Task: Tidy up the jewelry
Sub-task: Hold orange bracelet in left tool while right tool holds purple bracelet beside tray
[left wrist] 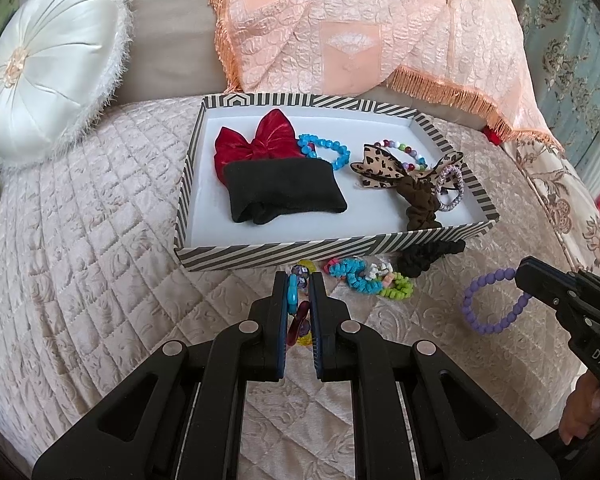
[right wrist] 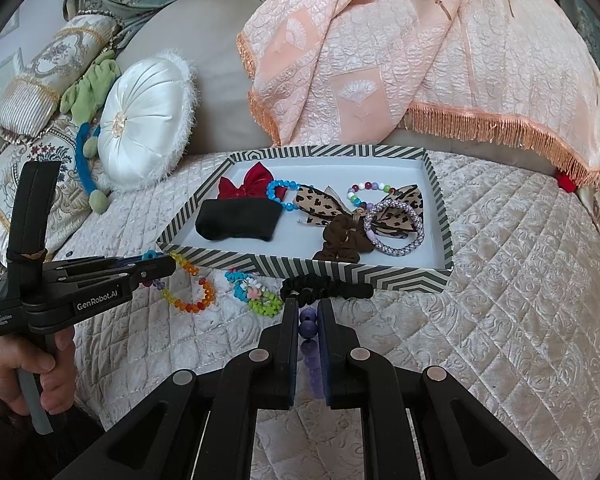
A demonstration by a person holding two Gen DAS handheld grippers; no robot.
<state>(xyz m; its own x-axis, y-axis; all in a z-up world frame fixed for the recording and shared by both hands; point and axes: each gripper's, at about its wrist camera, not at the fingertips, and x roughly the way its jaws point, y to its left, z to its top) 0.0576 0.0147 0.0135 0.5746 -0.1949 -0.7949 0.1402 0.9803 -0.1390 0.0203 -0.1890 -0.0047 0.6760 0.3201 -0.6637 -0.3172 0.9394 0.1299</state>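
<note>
A striped tray lies on the quilted bed and holds a red bow, a black cloth band, a blue bead bracelet, a leopard bow and a brown scrunchie. My left gripper is shut on a rainbow bead bracelet, just in front of the tray. To the right, my right gripper is shut on a purple bead bracelet. A colourful flower bracelet and a black scrunchie lie on the quilt by the tray's front wall.
A white round cushion leans at the back left. A peach fringed cover hangs behind the tray. Patterned pillows and a green soft toy lie at the far left. A hand grips the left tool's handle.
</note>
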